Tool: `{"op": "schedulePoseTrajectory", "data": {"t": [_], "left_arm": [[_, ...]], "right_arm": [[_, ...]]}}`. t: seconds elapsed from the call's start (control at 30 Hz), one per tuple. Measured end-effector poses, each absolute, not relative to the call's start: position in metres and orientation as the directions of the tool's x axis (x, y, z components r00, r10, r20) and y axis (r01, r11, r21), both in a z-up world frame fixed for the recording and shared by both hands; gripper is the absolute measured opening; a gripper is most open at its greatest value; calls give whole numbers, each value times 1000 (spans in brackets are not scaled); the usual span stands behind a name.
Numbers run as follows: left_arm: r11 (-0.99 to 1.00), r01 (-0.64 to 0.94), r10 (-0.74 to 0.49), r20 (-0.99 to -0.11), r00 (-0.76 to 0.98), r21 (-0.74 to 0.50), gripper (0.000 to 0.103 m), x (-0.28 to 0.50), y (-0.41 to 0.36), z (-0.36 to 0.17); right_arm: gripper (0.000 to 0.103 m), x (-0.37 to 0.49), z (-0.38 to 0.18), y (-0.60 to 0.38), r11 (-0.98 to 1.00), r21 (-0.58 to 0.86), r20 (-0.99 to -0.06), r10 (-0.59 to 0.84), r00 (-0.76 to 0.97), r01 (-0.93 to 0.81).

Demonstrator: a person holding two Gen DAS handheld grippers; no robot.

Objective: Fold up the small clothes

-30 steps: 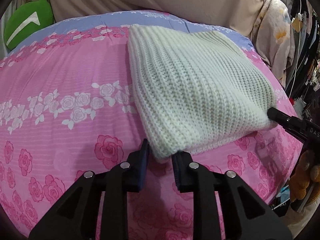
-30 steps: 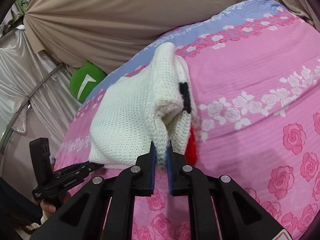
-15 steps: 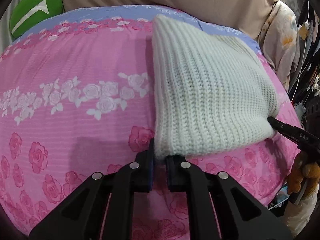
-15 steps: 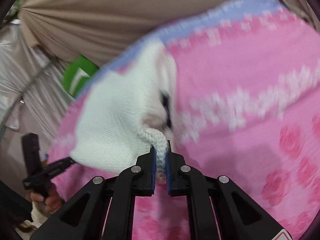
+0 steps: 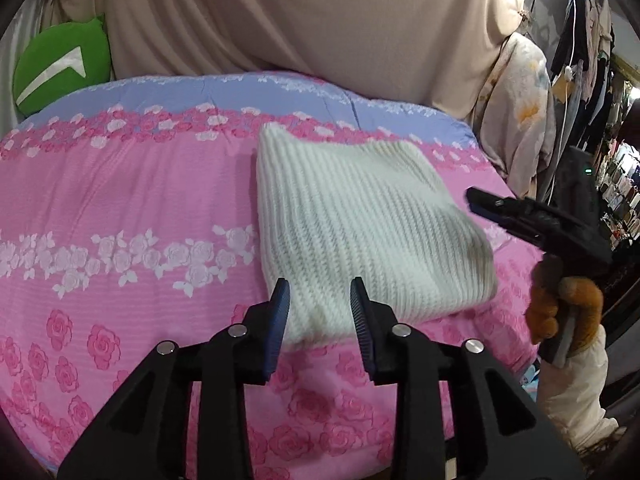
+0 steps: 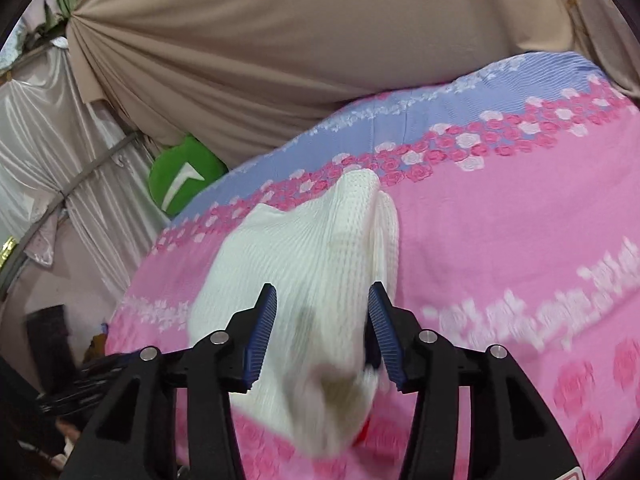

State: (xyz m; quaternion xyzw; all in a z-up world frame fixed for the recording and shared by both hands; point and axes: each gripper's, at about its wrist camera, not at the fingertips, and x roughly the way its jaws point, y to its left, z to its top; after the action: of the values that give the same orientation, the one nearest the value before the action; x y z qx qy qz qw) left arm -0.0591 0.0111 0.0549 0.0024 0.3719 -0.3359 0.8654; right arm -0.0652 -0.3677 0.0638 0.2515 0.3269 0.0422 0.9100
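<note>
A folded white knitted garment (image 5: 360,236) lies on the pink rose-print bedspread (image 5: 120,208). My left gripper (image 5: 320,312) hangs above its near corner, jaws opening, pads clear of the knit. In the right wrist view the same white garment (image 6: 304,264) shows blurred under my right gripper (image 6: 322,328), whose jaws are opening too, with the knit's corner seen between them but not pinched. A bit of red (image 6: 362,432) peeks from beneath that corner. The right gripper (image 5: 520,216) also appears at the garment's right edge in the left wrist view, held by a gloved hand (image 5: 560,304).
A green cushion (image 5: 60,68) rests at the bed's far left against beige drapes (image 5: 280,20). Hanging clothes (image 5: 588,60) and a patterned cloth (image 5: 520,100) crowd the right side. The bed's edge drops off near the gloved hand.
Both grippers were shut on corners of the white garment; now both have let go and lifted back. The garment lies flat on the bedspread.
</note>
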Motion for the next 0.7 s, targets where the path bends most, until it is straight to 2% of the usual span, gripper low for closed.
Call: {"op": "schedulePoseTrajectory", "data": {"t": [0.03, 0.07, 0.1, 0.2, 0.27, 0.33, 0.4, 0.5, 0.6, 0.7], "left_arm": [[770, 587, -590, -629, 506, -250, 35, -54, 5, 60], [771, 587, -592, -620, 515, -248, 35, -48, -3, 62], [780, 578, -580, -624, 524, -241, 35, -41, -11, 61], [800, 563, -536, -669, 514, -208, 34, -19, -33, 45], [817, 546, -498, -703, 507, -185, 34, -9, -41, 27], [815, 553, -496, -701, 513, -173, 35, -9, -41, 21], [819, 554, -482, -699, 527, -147, 35, -12, -43, 20], [828, 549, -459, -704, 543, -116, 35, -13, -46, 19], [831, 545, -455, -700, 550, -112, 35, -15, -44, 19], [835, 541, -449, -697, 559, -104, 35, -16, -45, 18]], "right_arm": [[44, -52, 60, -368, 873, 479, -592, 239, 770, 98], [33, -35, 56, -367, 877, 471, -611, 246, 753, 95], [15, -26, 56, -365, 879, 470, -613, 259, 747, 81], [13, -24, 76, -367, 862, 507, -520, 299, 800, 8], [13, -20, 72, -379, 878, 473, -548, 223, 806, 78], [13, -6, 40, -389, 877, 452, -643, 192, 742, 164], [14, -10, 28, -391, 863, 480, -629, 213, 748, 157], [15, -33, 58, -379, 877, 453, -594, 159, 789, 164], [14, -71, 88, -346, 915, 392, -533, 139, 835, 98], [13, -88, 78, -320, 941, 328, -586, 135, 799, 82]]}}
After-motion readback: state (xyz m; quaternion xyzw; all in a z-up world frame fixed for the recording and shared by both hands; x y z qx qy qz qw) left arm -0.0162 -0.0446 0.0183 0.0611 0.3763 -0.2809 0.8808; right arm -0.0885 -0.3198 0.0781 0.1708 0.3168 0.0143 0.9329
